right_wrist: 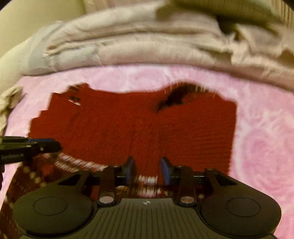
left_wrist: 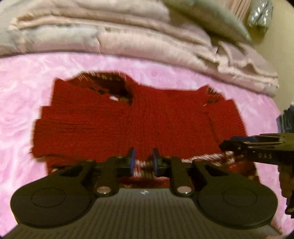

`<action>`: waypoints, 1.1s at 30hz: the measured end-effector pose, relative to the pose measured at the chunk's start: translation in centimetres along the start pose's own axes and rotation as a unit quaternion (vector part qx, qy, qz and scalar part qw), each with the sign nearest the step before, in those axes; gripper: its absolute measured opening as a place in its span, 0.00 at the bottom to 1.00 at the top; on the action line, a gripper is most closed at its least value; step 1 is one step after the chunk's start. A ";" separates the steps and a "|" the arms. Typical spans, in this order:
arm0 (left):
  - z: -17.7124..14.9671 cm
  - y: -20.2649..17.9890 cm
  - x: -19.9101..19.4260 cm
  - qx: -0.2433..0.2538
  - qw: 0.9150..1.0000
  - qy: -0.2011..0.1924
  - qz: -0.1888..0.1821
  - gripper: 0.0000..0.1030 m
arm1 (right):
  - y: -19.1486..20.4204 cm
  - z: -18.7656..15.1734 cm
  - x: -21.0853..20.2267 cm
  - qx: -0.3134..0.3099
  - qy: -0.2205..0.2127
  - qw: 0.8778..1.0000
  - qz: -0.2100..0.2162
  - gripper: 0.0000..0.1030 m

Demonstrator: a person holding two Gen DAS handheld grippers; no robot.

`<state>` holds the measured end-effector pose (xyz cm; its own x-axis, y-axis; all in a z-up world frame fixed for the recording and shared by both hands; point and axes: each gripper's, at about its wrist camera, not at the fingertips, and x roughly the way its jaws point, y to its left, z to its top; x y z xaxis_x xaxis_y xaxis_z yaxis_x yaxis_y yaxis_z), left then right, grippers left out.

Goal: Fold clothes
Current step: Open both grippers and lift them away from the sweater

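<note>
A red knit sweater (left_wrist: 128,125) (right_wrist: 119,128) lies folded flat on a pink bedspread (left_wrist: 22,110) (right_wrist: 261,147), neckline at the far side. Its white-patterned hem band (left_wrist: 207,158) (right_wrist: 77,161) runs along the near edge. My left gripper (left_wrist: 144,158) hovers over that near edge, its blue pads apart, with only the cloth below showing in the gap. My right gripper (right_wrist: 148,166) stands the same way further right, open over the hem. Each gripper also shows side-on in the other's view: the right gripper (left_wrist: 226,145) and the left gripper (right_wrist: 57,145).
A heap of beige and pale pink quilts (left_wrist: 128,36) (right_wrist: 147,46) is piled along the far side of the bed. A grey-green pillow (left_wrist: 211,16) lies on top of it. Something dark (left_wrist: 286,119) sits at the right edge of the left wrist view.
</note>
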<state>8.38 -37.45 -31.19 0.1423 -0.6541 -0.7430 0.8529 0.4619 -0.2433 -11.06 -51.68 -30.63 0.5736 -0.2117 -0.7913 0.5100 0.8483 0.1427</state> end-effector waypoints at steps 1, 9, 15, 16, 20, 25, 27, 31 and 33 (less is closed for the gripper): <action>-0.6 -0.2 -0.8 0.005 1.000 0.003 0.003 0.18 | 0.2 -0.6 -0.9 -0.004 -0.001 1.000 0.005 0.33; -8.4 -0.1 -4.9 -0.018 0.995 0.089 0.045 0.22 | 2.6 -10.7 -4.4 0.047 0.089 0.993 -0.069 0.48; -15.7 1.6 -11.8 0.001 0.988 0.153 0.030 0.24 | 6.3 -20.3 -11.0 0.088 0.144 0.980 -0.108 0.71; -16.8 1.9 -13.0 0.010 0.985 0.169 0.027 0.24 | 6.8 -21.3 -12.0 0.102 0.163 0.975 -0.114 0.71; -18.5 2.4 -17.1 0.049 0.968 0.245 0.027 0.24 | 8.8 -23.0 -15.4 0.177 0.229 0.945 -0.153 0.71; -13.3 2.9 -22.9 0.053 0.972 0.224 0.037 0.30 | 12.5 -18.8 -21.0 0.211 0.176 0.949 -0.154 0.71; -10.2 2.6 -25.2 0.055 0.978 0.196 0.045 0.31 | 13.6 -15.5 -22.9 0.213 0.140 0.955 -0.149 0.72; -4.6 1.5 -29.4 0.046 0.988 0.134 0.065 0.37 | 14.9 -9.3 -26.1 0.220 0.075 0.964 -0.131 0.90; -2.9 0.6 -31.5 0.041 0.990 0.113 0.070 0.39 | 15.5 -6.7 -27.7 0.210 0.041 0.969 -0.122 0.90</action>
<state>2.97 -14.80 -9.71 0.1541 -0.4325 -0.8884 0.8720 0.4824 -0.0836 -23.33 -29.38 -10.48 0.3598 -0.3267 -0.8740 0.8495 0.5020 0.1621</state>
